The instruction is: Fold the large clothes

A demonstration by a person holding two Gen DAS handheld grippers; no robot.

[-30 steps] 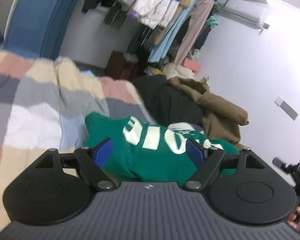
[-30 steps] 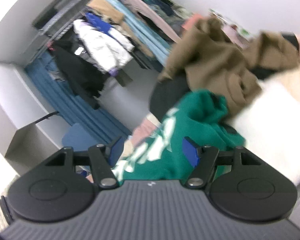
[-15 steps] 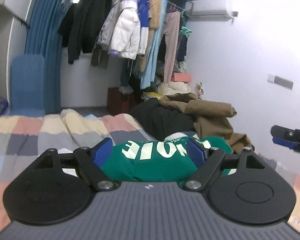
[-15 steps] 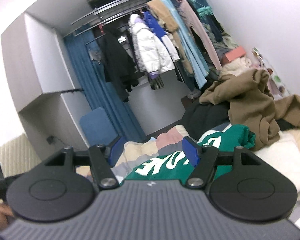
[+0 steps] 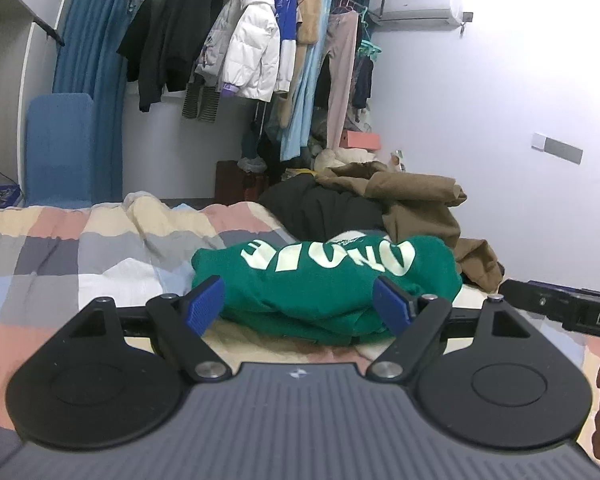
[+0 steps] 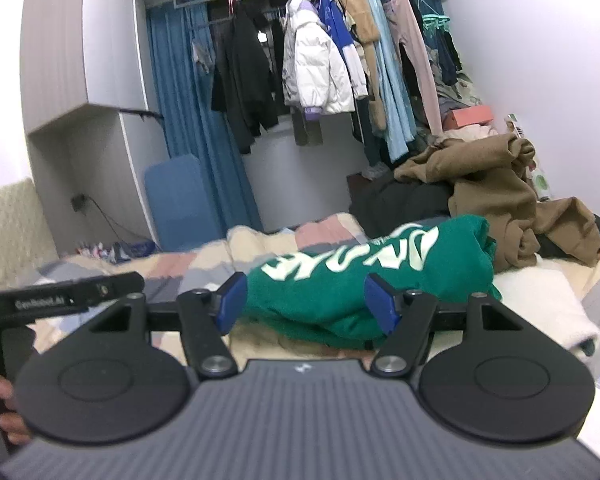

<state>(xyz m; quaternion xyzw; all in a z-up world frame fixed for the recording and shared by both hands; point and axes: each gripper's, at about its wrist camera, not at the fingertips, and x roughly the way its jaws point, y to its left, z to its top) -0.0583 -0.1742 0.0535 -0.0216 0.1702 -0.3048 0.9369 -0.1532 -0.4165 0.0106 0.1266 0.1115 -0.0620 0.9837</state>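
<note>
A green sweatshirt with white lettering lies bundled in a thick fold on the checked quilt, lettering facing up. My left gripper hovers just short of its near edge, blue pads wide apart and nothing between them. In the right wrist view the same sweatshirt lies a little right of centre. My right gripper stands open in front of it, its pads clear of the cloth.
A brown garment and a black one are heaped behind the sweatshirt. White cloth lies to its right. A loaded clothes rail, a blue chair and blue curtains stand beyond the bed.
Both grippers have rolled upright and drawn back from the sweatshirt, which now sits farther off and whole in view. The sweatshirt itself stays on the quilt.
</note>
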